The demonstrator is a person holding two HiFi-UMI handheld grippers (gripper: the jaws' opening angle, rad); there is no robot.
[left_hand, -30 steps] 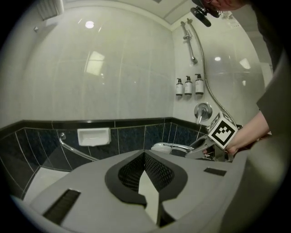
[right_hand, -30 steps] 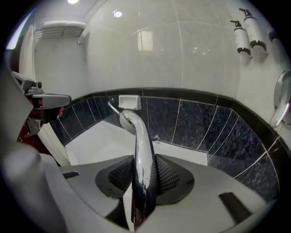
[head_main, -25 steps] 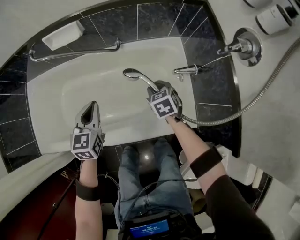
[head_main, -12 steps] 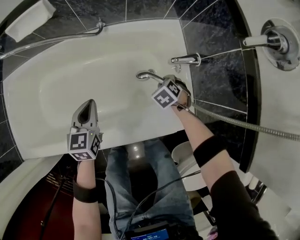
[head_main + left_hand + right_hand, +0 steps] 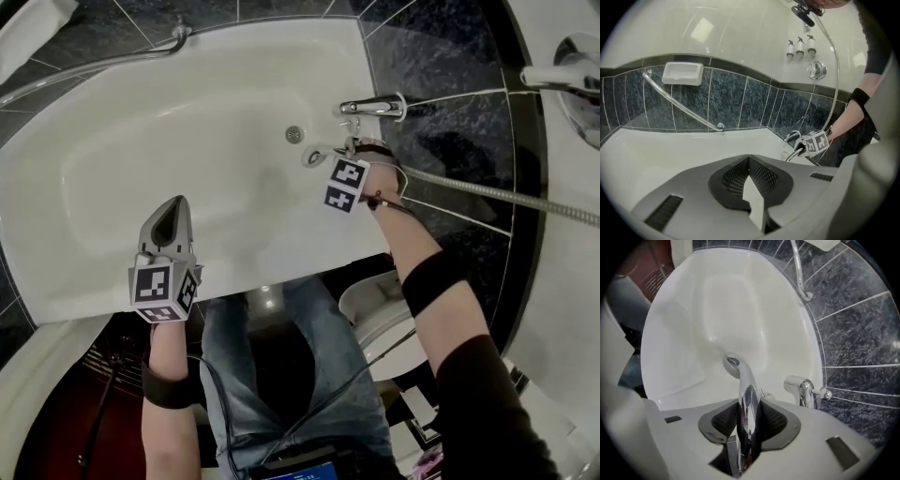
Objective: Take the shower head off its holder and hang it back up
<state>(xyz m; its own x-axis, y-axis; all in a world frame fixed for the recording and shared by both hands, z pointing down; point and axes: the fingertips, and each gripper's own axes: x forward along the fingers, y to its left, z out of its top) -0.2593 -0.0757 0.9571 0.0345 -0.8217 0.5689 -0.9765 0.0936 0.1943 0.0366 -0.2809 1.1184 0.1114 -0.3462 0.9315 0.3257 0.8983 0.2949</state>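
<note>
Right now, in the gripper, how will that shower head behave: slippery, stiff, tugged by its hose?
Probably slippery: the shower head is polished chrome, held by the right gripper on its rounded handle. It looks rigid, unlikely to flex. The metal hose trailing from it will likely tug and twist it.

Place: you're in a bathroom | white oval bathtub (image 5: 187, 141) | chrome tap (image 5: 372, 107) on its rim | dark marbled wall tiles (image 5: 740, 105) behind it
</note>
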